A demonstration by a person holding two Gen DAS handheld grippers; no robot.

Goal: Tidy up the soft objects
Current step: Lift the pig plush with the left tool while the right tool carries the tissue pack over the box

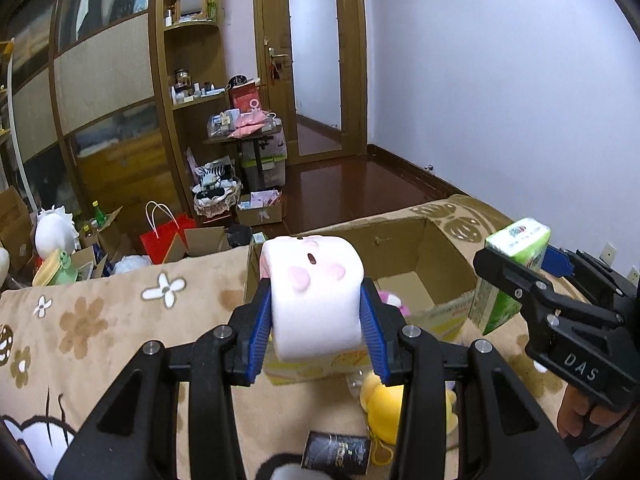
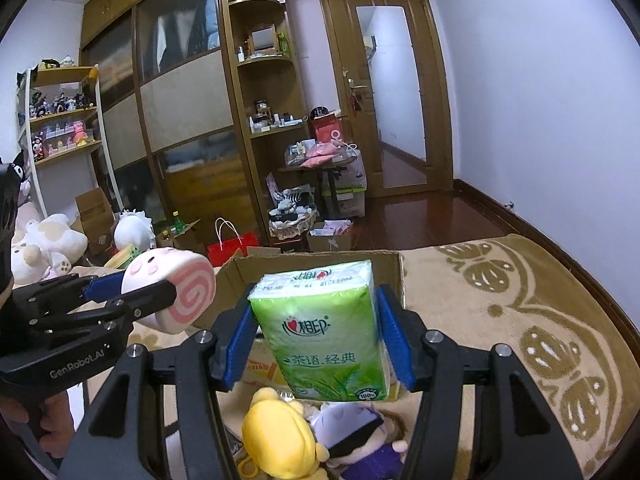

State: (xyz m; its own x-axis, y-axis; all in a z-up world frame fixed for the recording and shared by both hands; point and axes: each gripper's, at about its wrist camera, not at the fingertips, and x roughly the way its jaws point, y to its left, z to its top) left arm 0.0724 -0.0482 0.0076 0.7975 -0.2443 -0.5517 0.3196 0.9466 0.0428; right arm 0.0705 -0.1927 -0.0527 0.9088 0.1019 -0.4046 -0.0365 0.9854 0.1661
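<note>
A patterned blanket carries an open cardboard box at 12 o'clock. The left gripper squeezes a white roll-cake cushion before the box; the right gripper clamps a green tissue pack. A yellow plush lies at 6 o'clock.

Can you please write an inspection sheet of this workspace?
Surface: bed blanket, beige, flower pattern.
Job's things: roll plush and tissue pack held above open box; pink toy inside.
Clutter: yellow plush, purple doll, dark can.
Grippers: left gripper shut on roll plush; right gripper shut on tissue pack.
Cables: nothing seen.
Surroundings: wardrobe, door, floor boxes, red bag.
</note>
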